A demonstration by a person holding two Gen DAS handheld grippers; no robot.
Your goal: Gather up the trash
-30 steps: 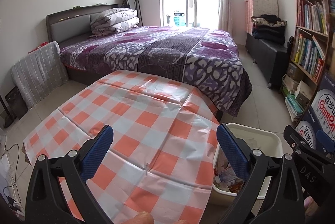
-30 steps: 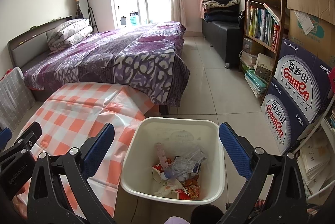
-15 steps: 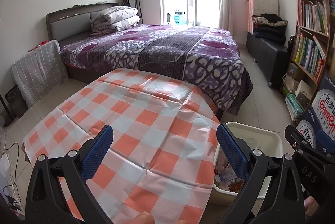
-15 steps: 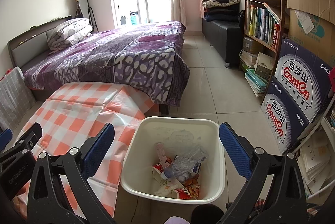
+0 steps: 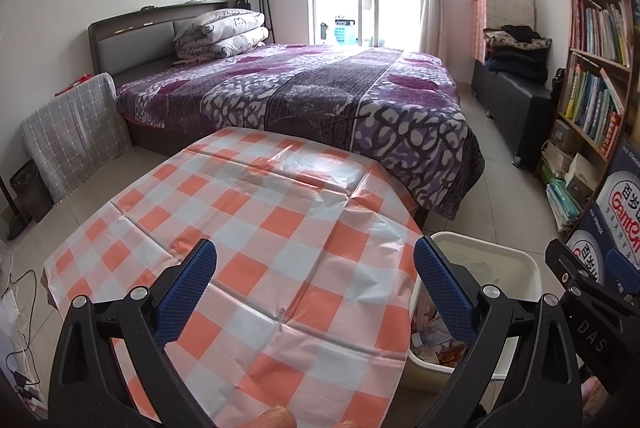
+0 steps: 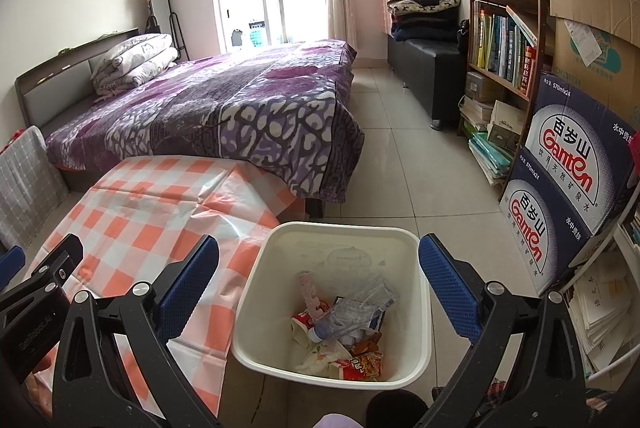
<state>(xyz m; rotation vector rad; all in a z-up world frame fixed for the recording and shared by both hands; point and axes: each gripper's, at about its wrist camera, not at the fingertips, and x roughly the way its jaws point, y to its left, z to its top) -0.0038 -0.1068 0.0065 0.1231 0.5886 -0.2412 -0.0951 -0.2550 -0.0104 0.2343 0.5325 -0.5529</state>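
A cream plastic bin (image 6: 420, 308) stands on the floor right of the table; its rim (image 5: 516, 260) also shows in the left wrist view. Inside lies trash (image 6: 344, 324): a crushed clear bottle, snack wrappers, a tissue. My right gripper (image 6: 318, 272) hangs open above the bin, nothing between its blue pads. My left gripper (image 5: 314, 280) is open over the orange-and-white checked tablecloth (image 5: 260, 228), holding nothing. No trash shows on the cloth.
A bed with a purple patterned cover (image 5: 320, 96) lies beyond the table. A bookshelf (image 6: 504, 28) and stacked water cartons (image 6: 560, 188) line the right wall. A black bench (image 6: 424, 64) stands farther back. Tiled floor (image 6: 416, 164) runs between bed and shelf.
Both views have shifted very slightly. Both grippers stay open and the trash in the bin has not moved.
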